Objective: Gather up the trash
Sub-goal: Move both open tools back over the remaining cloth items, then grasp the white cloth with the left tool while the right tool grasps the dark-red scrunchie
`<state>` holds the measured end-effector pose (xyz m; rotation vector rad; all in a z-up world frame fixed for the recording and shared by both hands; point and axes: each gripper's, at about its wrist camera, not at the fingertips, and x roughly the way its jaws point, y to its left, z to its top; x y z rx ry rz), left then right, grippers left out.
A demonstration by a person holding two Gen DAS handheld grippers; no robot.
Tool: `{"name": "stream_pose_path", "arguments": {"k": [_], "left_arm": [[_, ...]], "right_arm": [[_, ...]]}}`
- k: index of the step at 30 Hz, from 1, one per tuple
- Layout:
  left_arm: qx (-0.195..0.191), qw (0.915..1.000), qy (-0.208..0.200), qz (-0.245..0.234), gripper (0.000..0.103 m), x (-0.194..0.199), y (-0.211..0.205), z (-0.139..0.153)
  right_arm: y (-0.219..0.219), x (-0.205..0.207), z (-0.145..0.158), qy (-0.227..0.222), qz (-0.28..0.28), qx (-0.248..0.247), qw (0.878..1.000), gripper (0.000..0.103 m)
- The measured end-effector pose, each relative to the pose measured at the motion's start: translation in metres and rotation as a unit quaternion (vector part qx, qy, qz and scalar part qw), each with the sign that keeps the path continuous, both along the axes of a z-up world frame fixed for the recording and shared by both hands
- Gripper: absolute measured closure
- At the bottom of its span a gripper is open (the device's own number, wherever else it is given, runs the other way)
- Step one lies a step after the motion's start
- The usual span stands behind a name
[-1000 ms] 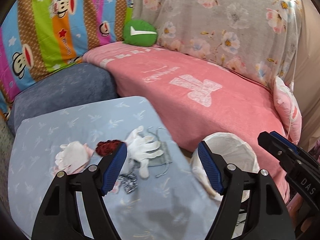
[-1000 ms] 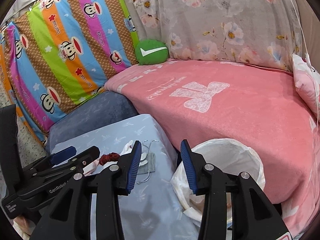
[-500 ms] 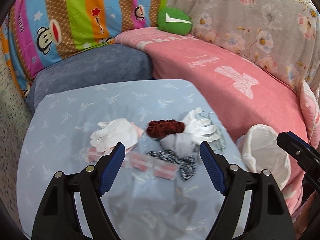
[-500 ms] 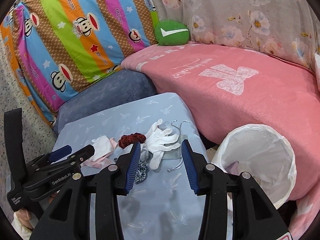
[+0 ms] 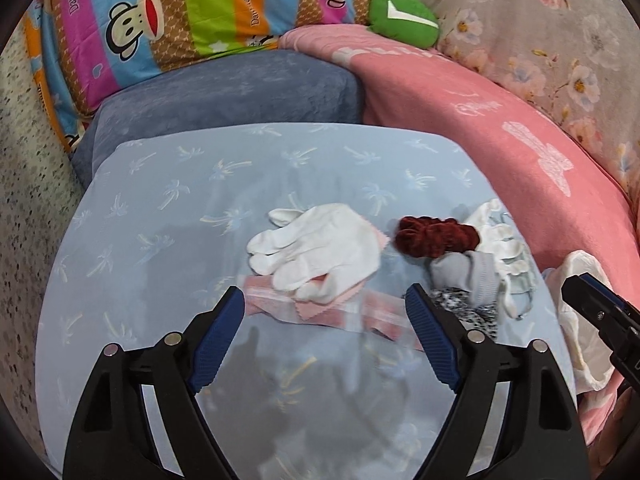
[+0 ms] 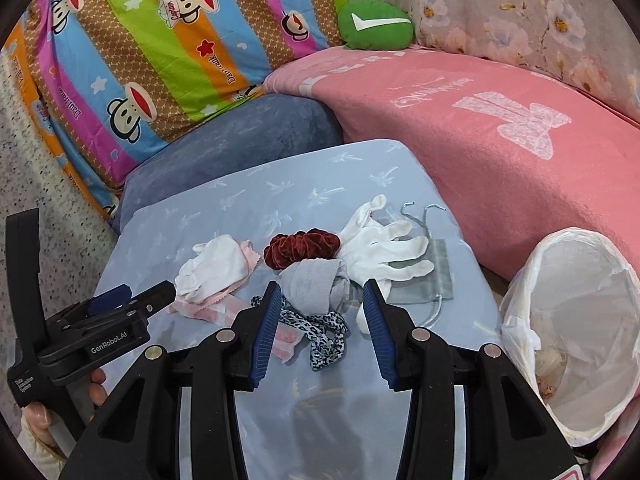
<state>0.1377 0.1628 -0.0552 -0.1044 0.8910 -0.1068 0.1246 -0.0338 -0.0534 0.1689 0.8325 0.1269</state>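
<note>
Small items lie on a light blue table: a white glove on a pink cloth, a dark red scrunchie, a grey sock, a leopard-print band, a second white glove on a grey pouch. My left gripper is open and empty just short of the pink cloth. My right gripper is open and empty over the sock and band. A white-lined trash bin stands right of the table.
A pink blanket-covered sofa runs behind and right of the table. A blue-grey cushion, a striped monkey-print pillow and a green pillow sit at the back. Speckled floor lies left.
Both grippers swung left from the bin toward the table and moved closer over the items. The left gripper now faces the left glove and pink cloth; both stay open.
</note>
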Motion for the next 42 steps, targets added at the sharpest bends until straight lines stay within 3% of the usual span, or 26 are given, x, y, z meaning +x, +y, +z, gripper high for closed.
{"name": "stream_pose_path", "arguments": {"k": [10,13,17,18,21,23,26,28,34,42], "left_arm": [[-0.008,0.9997,0.022,-0.009,0.024,0.047,0.002,-0.022],[-0.018,0.9994,0.028,-0.013,0.024,0.06,0.0,-0.028],[-0.021,0.9991,0.032,-0.02,0.025,0.072,-0.005,-0.036],[-0.019,0.999,0.033,-0.022,0.027,0.075,-0.006,-0.039],[-0.023,0.9984,0.043,-0.028,0.047,0.078,-0.005,-0.047],[-0.033,0.9978,0.05,-0.029,0.068,0.078,-0.003,-0.05],[-0.044,0.9975,0.048,-0.025,0.087,0.074,0.003,-0.049],[-0.052,0.9972,0.046,-0.026,0.094,0.072,0.006,-0.047],[-0.058,0.9976,0.029,-0.027,0.098,0.06,0.007,-0.031],[-0.067,0.9971,-0.012,-0.036,0.098,0.037,0.004,0.012]], "right_arm": [[0.022,0.064,-0.022,0.014,0.003,0.0,1.0,0.061],[0.024,0.084,-0.028,0.017,-0.006,0.003,1.0,0.054],[0.024,0.107,-0.046,0.036,-0.013,0.008,0.999,0.054],[0.025,0.11,-0.05,0.041,-0.013,0.008,0.999,0.054],[0.028,0.117,-0.066,0.059,-0.008,0.012,0.998,0.056],[0.03,0.117,-0.071,0.061,-0.005,0.013,0.998,0.069],[0.034,0.113,-0.072,0.056,0.002,0.002,0.998,0.087],[0.036,0.11,-0.071,0.059,0.007,0.004,0.998,0.09],[0.035,0.094,-0.052,0.041,0.014,0.014,0.999,0.094],[0.03,0.063,0.003,-0.015,0.021,0.023,0.999,0.095]]}}
